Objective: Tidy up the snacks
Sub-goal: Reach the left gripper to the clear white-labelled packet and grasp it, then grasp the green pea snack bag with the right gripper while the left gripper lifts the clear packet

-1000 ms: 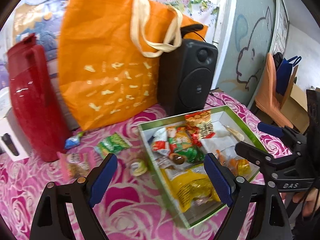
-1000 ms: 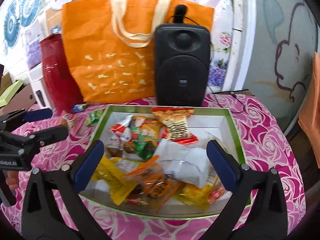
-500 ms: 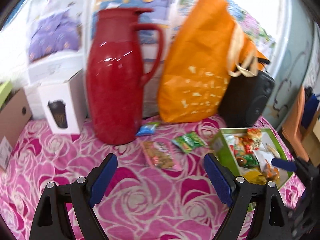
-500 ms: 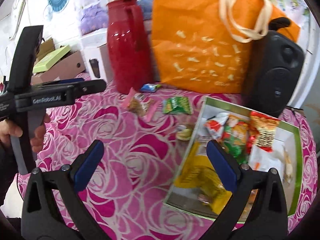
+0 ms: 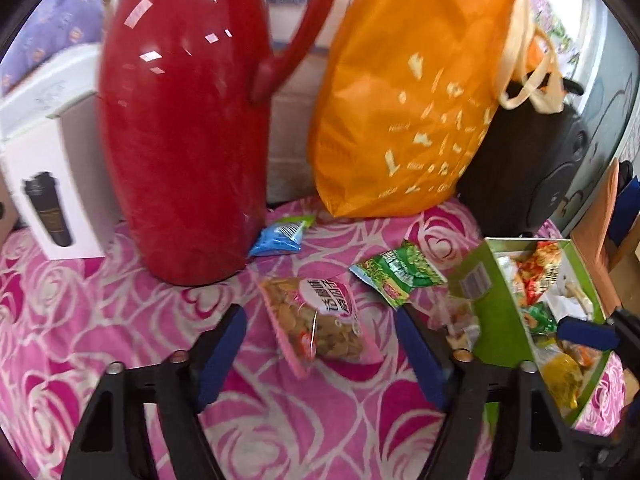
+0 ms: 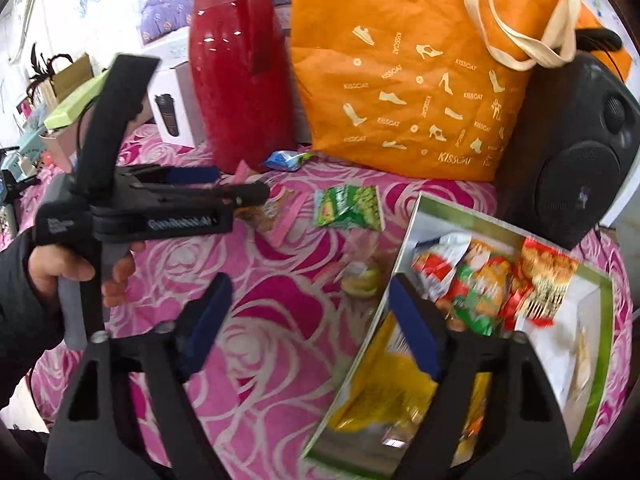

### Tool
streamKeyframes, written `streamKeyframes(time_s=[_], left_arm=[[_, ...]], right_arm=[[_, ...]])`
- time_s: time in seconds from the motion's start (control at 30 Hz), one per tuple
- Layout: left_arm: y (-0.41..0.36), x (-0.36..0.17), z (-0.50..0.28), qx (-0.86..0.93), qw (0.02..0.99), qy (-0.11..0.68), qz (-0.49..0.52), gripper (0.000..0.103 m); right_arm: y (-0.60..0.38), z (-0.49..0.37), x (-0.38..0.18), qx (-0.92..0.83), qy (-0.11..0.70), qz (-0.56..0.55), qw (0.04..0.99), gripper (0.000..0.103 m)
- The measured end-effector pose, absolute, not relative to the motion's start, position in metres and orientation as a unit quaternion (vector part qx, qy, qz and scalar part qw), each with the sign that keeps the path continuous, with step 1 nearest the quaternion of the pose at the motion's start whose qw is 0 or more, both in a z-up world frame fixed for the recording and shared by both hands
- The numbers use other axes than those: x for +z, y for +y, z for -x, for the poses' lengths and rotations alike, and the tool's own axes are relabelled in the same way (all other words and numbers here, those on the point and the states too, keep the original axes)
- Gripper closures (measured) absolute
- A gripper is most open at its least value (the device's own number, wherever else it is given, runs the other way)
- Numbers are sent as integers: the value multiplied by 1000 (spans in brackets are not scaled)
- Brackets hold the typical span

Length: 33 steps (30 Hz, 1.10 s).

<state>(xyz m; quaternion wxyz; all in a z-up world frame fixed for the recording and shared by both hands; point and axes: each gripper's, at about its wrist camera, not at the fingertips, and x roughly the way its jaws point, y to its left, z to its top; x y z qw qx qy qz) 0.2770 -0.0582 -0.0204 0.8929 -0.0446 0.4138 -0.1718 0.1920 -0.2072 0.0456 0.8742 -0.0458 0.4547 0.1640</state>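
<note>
A pink-edged clear pack of nuts (image 5: pixel 320 316) lies on the rose-patterned cloth, just ahead of my left gripper (image 5: pixel 320 356), which is open and empty. A green snack pack (image 5: pixel 396 276) and a blue one (image 5: pixel 282 236) lie farther back. A small clear-wrapped sweet (image 5: pixel 452 316) rests against the green box (image 5: pixel 492 308), which holds several snacks. My right gripper (image 6: pixel 310 324) is open and empty over the cloth at the box's (image 6: pixel 472 220) left wall. It sees the left gripper (image 6: pixel 256 196) from the side, partly hiding the pink pack (image 6: pixel 280 220).
A tall red thermos (image 5: pixel 184 140), an orange tote bag (image 5: pixel 408 100) and a black speaker (image 5: pixel 532 168) stand along the back. A white carton (image 5: pixel 48 184) sits left of the thermos. A hand (image 6: pixel 60 268) holds the left gripper's handle.
Both views have swung left, away from the box and toward the loose packs. My left gripper has come down close to the pink pack by the thermos. Both grippers stay open.
</note>
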Motion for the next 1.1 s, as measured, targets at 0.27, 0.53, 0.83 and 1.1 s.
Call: streamKeyframes(time_s=[0.27,0.53,0.83,1.1], left_arm=[[-44,-35,-282,-212,879,423,53,74],[-13,-28,-251,-181,891,417,11,74],[13,-25,-253,-152,894,422,13,74],[15,-21,-249,-150,893,423,17,74]], right_arm=[[-189,-251,33,180,482,76,854,28],[-163,-302,-4,152,525,112,830,28],[-148,-330,-39,90,554,186,807,27],[-155,-334,-45,56,556,211,802,43]])
